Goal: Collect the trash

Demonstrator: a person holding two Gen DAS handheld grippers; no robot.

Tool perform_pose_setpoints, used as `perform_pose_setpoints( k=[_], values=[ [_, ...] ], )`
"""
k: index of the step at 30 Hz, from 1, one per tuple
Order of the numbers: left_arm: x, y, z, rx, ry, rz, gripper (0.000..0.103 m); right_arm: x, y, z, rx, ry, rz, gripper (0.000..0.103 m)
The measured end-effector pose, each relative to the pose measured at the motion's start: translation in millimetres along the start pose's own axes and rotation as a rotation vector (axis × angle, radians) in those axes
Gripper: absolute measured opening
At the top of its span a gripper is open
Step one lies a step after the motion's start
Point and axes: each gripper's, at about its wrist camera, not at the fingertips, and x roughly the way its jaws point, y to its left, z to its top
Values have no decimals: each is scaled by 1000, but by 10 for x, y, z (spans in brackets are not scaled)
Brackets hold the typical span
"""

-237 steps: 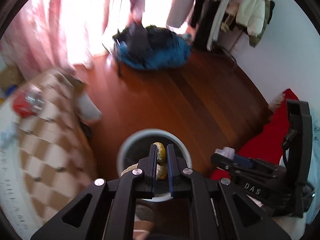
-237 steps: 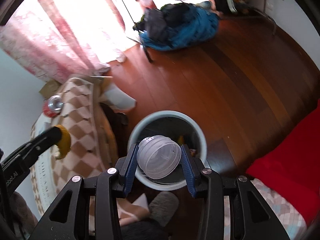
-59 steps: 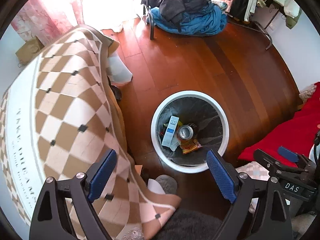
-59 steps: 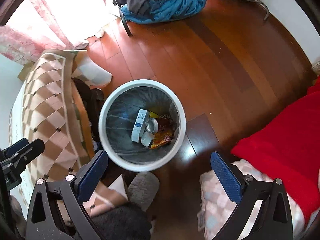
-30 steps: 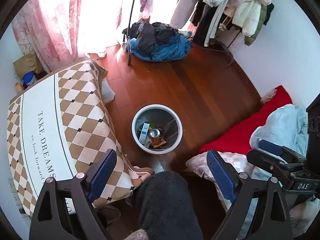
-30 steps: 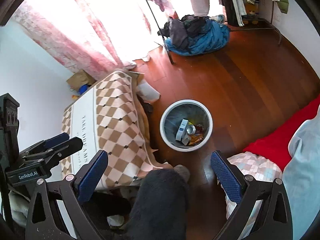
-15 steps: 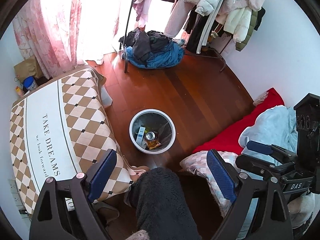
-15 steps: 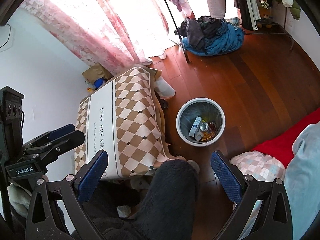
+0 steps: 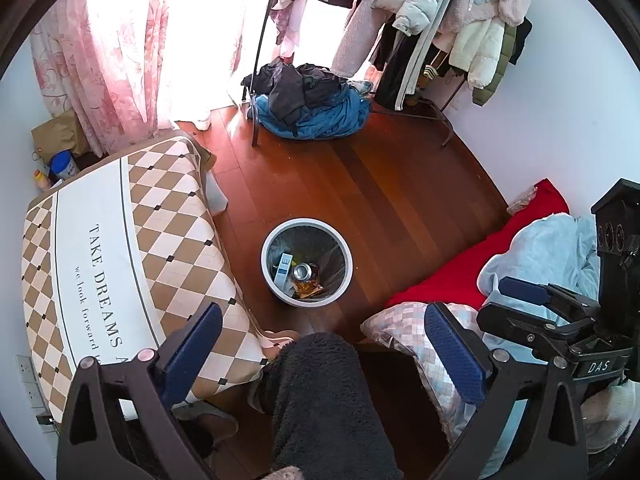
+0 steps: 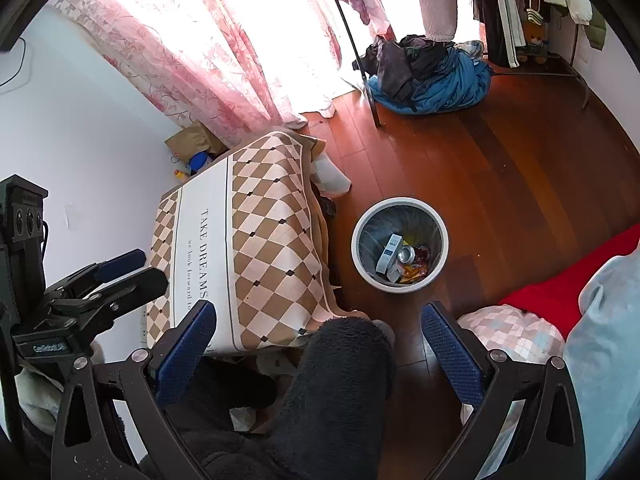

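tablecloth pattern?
Tan-and-cream diamond check tablecloth with a white lettered band; clearest in the left wrist view.

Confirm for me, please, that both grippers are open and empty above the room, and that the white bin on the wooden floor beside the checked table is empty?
Not quite: the white bin is not empty. The right wrist view shows a can, a white carton and wrappers inside it. The rest holds: the left gripper and right gripper have their jaws wide apart, holding nothing.
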Motion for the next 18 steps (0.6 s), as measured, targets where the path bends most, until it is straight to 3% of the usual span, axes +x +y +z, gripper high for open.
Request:
perform_pose_setpoints(
  k=[18],
  values=[
    [2,-26,-36,20,11,-17,103,-62,-28,-11,-6,4,-3,103]
  ],
)
